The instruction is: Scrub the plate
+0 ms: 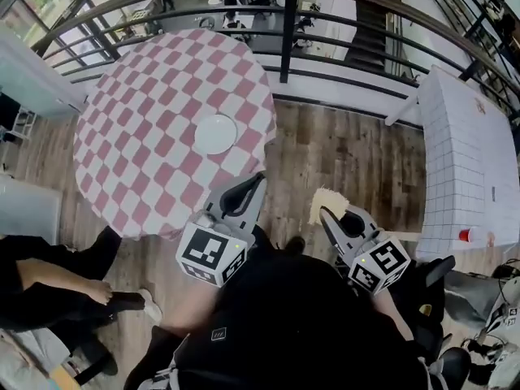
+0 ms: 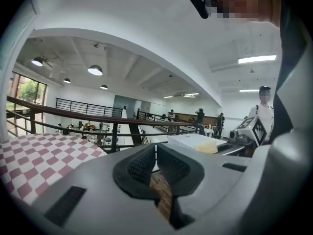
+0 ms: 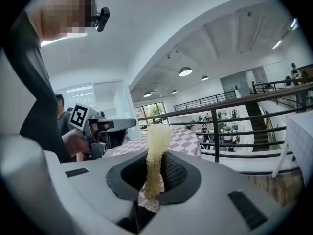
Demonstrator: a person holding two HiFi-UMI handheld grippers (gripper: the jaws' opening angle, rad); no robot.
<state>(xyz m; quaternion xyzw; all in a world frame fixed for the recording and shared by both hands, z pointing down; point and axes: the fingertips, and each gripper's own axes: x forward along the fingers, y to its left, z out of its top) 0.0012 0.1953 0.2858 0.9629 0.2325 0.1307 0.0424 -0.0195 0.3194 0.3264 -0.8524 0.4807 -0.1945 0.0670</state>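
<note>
A white plate [image 1: 215, 134] lies on the round table with a pink-and-white checked cloth [image 1: 146, 96], near its right side. Both grippers are held in the air off the table's near edge, well short of the plate. My left gripper [image 1: 260, 177] points toward the table; its jaws [image 2: 155, 148] stand together with nothing between them. My right gripper [image 1: 323, 212] is over the wooden floor, shut on a pale yellow fibrous scrubber [image 3: 156, 146]. The scrubber [image 1: 322, 199] sticks up past the pads. The plate is hidden in both gripper views.
A dark metal railing [image 1: 284, 31] curves behind the table. A white gridded table [image 1: 471, 153] stands at the right with a red cup [image 1: 465, 235] on its near edge. A person [image 1: 49, 283] sits at lower left. Wooden floor [image 1: 349, 153] lies between the tables.
</note>
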